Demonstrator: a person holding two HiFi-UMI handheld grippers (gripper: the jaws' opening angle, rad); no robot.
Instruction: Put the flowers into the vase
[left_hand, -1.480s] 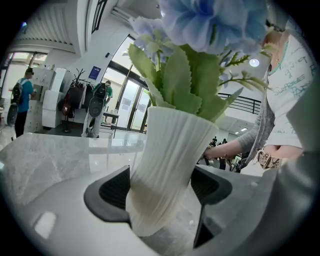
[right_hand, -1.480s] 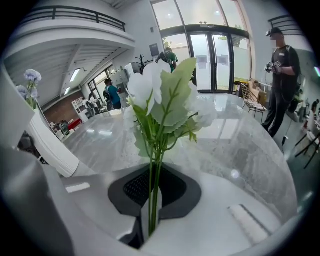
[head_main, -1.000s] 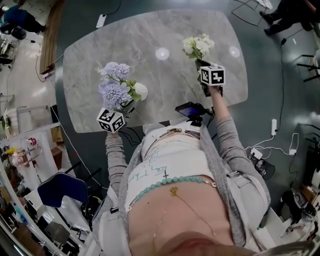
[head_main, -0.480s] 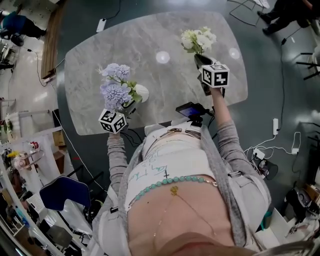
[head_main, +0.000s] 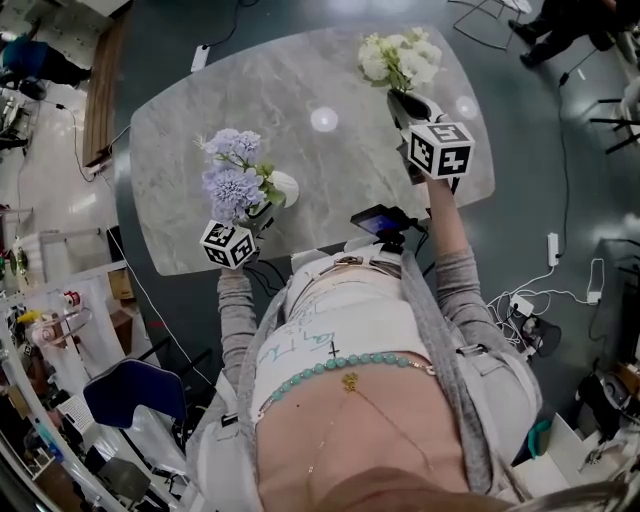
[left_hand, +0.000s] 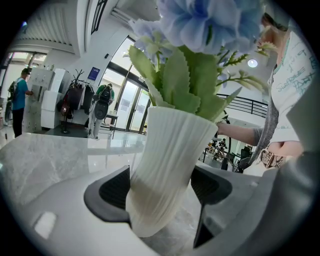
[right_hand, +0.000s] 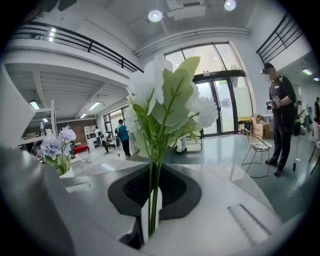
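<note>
My left hand-held gripper (left_hand: 162, 192) pinches the white ribbed vase (left_hand: 172, 150) near the bench (head_main: 340, 180) edge, with purple flowers (head_main: 232, 172) already in it. My right hand-held gripper (right_hand: 151, 215) clamps the stems of the white flowers (right_hand: 165, 100), well apart from the vase. I judge the task half done: this bunch has yet to go in.

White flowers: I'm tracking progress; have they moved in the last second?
Yes: the white flowers moved up the view, toward the table's far edge.
</note>
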